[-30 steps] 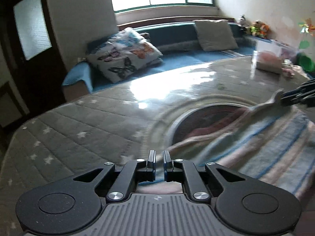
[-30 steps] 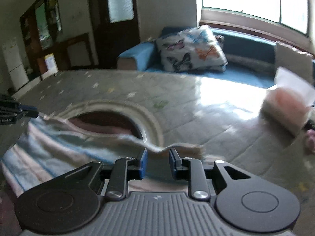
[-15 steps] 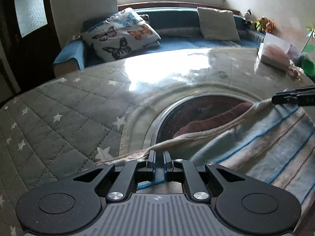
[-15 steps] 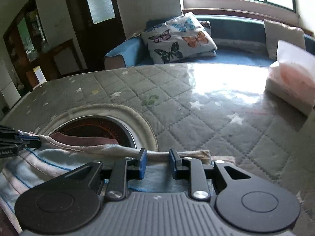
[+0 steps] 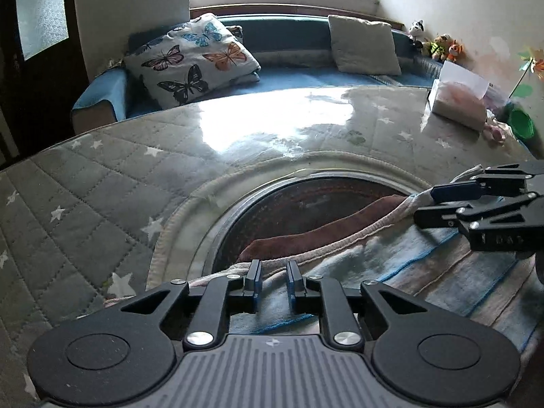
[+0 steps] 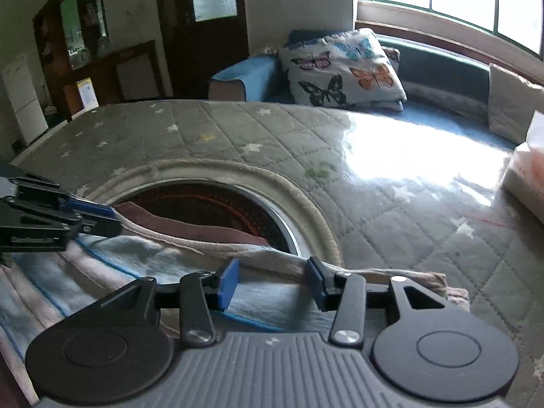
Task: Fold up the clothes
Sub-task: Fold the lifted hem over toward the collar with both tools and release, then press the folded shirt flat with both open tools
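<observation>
The striped cloth (image 5: 425, 272) lies at 5 o'clock on the quilted surface (image 5: 102, 204), its hem across the round hole (image 5: 306, 210). A second ago both clamped that hem; now left gripper (image 5: 272, 280) and right gripper (image 6: 270, 280) are opening, pads apart: fold laid. Open quilt spans 10 to 2 o'clock

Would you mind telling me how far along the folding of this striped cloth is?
Done: the blue-and-pink striped cloth lies doubled on the grey quilted star-patterned table cover, its edge laid over the round dark opening. In hand: left tool and right tool are opening, releasing that edge. Left: further folds, apparently.
</observation>
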`<state>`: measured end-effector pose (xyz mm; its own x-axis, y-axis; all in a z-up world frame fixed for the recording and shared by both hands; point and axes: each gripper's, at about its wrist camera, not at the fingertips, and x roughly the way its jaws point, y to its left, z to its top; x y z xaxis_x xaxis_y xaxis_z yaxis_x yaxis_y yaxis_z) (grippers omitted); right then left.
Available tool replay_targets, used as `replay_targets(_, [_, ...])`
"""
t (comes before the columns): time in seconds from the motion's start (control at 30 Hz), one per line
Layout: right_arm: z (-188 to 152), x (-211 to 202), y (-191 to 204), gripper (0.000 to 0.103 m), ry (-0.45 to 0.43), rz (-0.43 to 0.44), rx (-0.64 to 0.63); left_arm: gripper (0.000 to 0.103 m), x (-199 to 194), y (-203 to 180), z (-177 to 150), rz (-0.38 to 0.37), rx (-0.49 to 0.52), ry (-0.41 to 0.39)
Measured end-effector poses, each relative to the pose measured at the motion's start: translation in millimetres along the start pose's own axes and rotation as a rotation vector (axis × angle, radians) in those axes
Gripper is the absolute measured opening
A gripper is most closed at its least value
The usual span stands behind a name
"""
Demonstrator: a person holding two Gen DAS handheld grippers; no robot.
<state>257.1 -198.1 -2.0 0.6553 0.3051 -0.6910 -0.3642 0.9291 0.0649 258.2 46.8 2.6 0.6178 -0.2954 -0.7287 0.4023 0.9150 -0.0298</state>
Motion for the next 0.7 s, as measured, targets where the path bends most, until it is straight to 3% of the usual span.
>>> replay_targets(0.07, [-1.1, -2.4, 11.1, 0.057, -0.010, 0.015, -0.029, 0.030, -1.7, -1.6, -0.3, -0.007, 0.004, -0.011])
replay_targets(0.3, [-13.8, 0.2, 57.5, 0.058, -0.002, 0.025, -0.159, 0.031, -1.9, -0.8, -5.8, -0.008, 0.003, -0.017])
replay_targets(0.43, [-20.3, -8.0, 75.8, 0.060, 0.007, 0.051, -0.210, 0.041, -13.0, 3.7, -11.8, 0.010, -0.013, -0.030])
replay_targets(0.5, [-23.7, -11.6, 82.5, 0.067, 0.016, 0.068, -0.229, 0.043, -20.7, 7.7, -15.7, 0.019, -0.031, -0.036])
replay_targets(0.7, [-41.3, -27.9, 101.3, 0.079, 0.023, 0.089, -0.266, 0.068, -55.1, 17.0, -37.9, 0.076, -0.063, -0.071])
